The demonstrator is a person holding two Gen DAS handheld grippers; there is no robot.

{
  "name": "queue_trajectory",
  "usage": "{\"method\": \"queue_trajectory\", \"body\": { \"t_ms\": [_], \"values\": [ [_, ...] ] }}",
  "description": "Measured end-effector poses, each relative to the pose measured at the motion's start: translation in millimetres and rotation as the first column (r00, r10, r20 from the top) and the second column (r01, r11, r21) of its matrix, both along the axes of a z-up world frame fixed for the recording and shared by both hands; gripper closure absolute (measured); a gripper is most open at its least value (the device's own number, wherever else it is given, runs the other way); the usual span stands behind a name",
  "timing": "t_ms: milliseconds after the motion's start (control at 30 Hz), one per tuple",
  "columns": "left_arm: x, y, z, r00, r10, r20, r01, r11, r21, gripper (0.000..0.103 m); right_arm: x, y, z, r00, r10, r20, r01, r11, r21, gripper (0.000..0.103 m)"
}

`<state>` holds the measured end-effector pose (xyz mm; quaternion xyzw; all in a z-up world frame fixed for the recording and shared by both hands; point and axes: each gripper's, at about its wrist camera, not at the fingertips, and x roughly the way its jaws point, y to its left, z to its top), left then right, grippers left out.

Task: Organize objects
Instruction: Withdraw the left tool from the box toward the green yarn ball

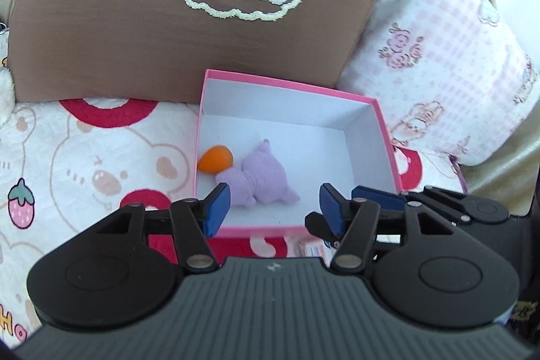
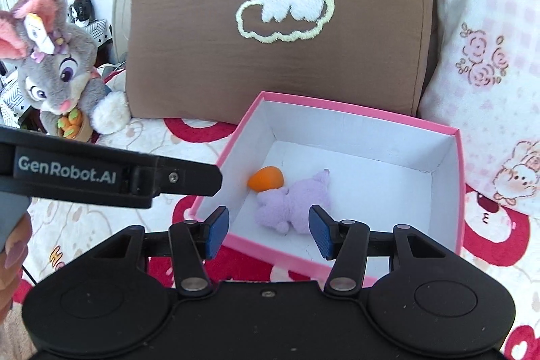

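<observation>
A pink box [image 1: 287, 86] with a white inside lies open on a patterned bedspread; it also shows in the right wrist view [image 2: 354, 108]. In it lie a small purple plush toy [image 1: 261, 179] [image 2: 297, 198] and an orange ball [image 1: 216, 159] [image 2: 265, 178], touching each other. My left gripper [image 1: 275, 208] is open and empty above the box's near edge. My right gripper [image 2: 268, 230] is open and empty, just over the plush at the box's near side. The right gripper's fingers [image 1: 378, 196] show at the right of the left wrist view.
A brown cushion with a cat on a cloud [image 1: 189, 5] [image 2: 280, 32] stands behind the box. A pink checked pillow [image 1: 438, 63] lies to the right. A grey rabbit plush [image 2: 57, 73] sits at the left. The left gripper's body [image 2: 111, 174] crosses the right wrist view.
</observation>
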<state>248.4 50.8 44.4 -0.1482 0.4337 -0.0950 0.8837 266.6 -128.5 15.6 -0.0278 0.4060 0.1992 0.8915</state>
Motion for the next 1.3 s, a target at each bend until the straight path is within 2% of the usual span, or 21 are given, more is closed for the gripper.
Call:
{"method": "queue_trajectory", "body": {
  "t_ms": [167, 367, 467, 600, 700, 800, 933, 1067, 1300],
  "values": [
    [-21.7, 4.0, 15.5, 1.000, -0.020, -0.006, 0.020, 1.000, -0.004, 0.043, -22.5, -1.8, 18.0, 1.000, 0.010, 0.010, -0.010, 1.000, -0.004, 0.043],
    [-49.0, 0.8, 40.6, 0.997, -0.074, 0.038, 0.072, 0.996, 0.058, 0.040, -45.6, -4.0, 36.5, 1.000, 0.012, 0.010, -0.012, 1.000, -0.014, 0.040],
    [-62.0, 0.5, 51.3, 0.995, -0.090, 0.048, 0.086, 0.993, 0.076, 0.037, -57.8, -4.5, 45.5, 1.000, 0.009, 0.028, -0.008, 0.999, -0.032, 0.034],
    [-77.6, -1.6, 60.2, 0.993, -0.106, 0.049, 0.100, 0.988, 0.117, 0.031, -77.7, -8.4, 54.9, 0.999, 0.023, 0.047, -0.020, 0.998, -0.063, 0.033],
    [-87.1, -1.1, 60.7, 0.992, -0.120, 0.028, 0.116, 0.988, 0.100, 0.029, -93.0, -18.1, 60.6, 0.998, 0.028, 0.055, -0.025, 0.998, -0.053, 0.031],
    [-96.6, -0.2, 57.9, 0.990, -0.141, 0.007, 0.140, 0.987, 0.074, 0.027, -107.4, -28.6, 63.9, 0.998, 0.025, 0.062, -0.022, 0.999, -0.044, 0.024],
    [-108.2, 1.4, 52.6, 0.989, -0.145, -0.021, 0.146, 0.987, 0.060, 0.026, -122.7, -36.5, 65.9, 0.998, 0.020, 0.061, -0.015, 0.997, -0.071, 0.021],
    [-117.6, 1.6, 47.7, 0.988, -0.146, -0.043, 0.149, 0.987, 0.063, 0.025, -136.4, -39.1, 65.7, 0.998, 0.005, 0.061, 0.002, 0.993, -0.114, 0.014],
    [-136.7, -6.4, 41.9, 0.985, -0.156, -0.067, 0.161, 0.984, 0.078, 0.016, -154.6, -45.9, 62.2, 0.999, -0.024, 0.035, 0.029, 0.991, -0.131, 0.012]
  ]
}}
